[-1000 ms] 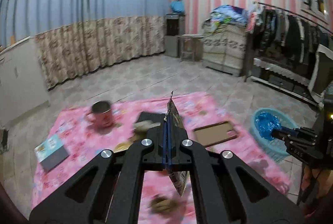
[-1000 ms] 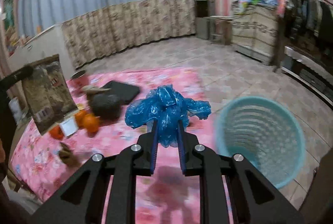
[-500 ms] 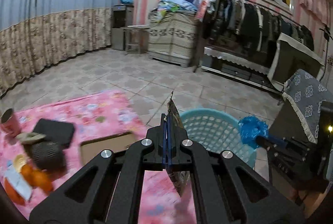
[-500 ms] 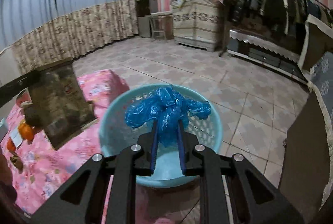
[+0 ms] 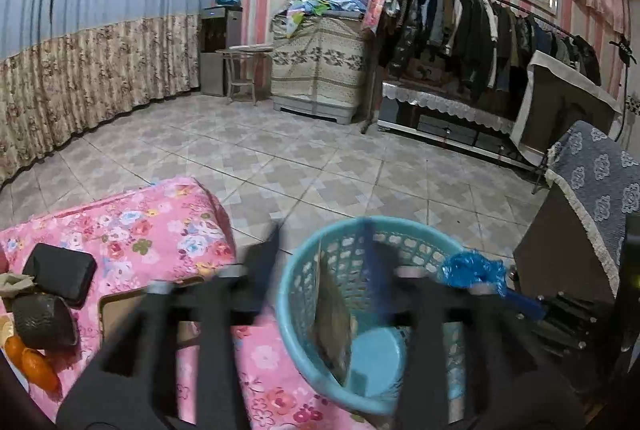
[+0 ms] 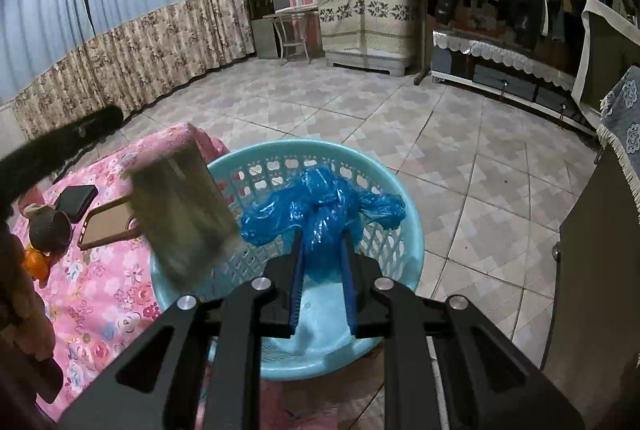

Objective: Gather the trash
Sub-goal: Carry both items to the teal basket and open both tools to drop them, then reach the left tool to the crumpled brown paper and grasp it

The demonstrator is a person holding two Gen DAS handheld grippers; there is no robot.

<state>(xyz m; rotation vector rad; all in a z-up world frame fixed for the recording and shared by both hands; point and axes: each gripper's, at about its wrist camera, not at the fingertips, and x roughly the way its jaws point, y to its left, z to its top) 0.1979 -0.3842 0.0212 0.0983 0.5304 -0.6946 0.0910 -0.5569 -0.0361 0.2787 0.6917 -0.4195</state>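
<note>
right wrist view: my right tool [image 6: 322, 270] pinches a blue plastic bag [image 6: 320, 202] over the teal basket [image 6: 408, 230] just ahead. my left tool [image 5: 320, 278] is opening; its brown packet [image 5: 334, 314] drops inside. oranges [image 5: 34, 362] remain on the table left.
</note>
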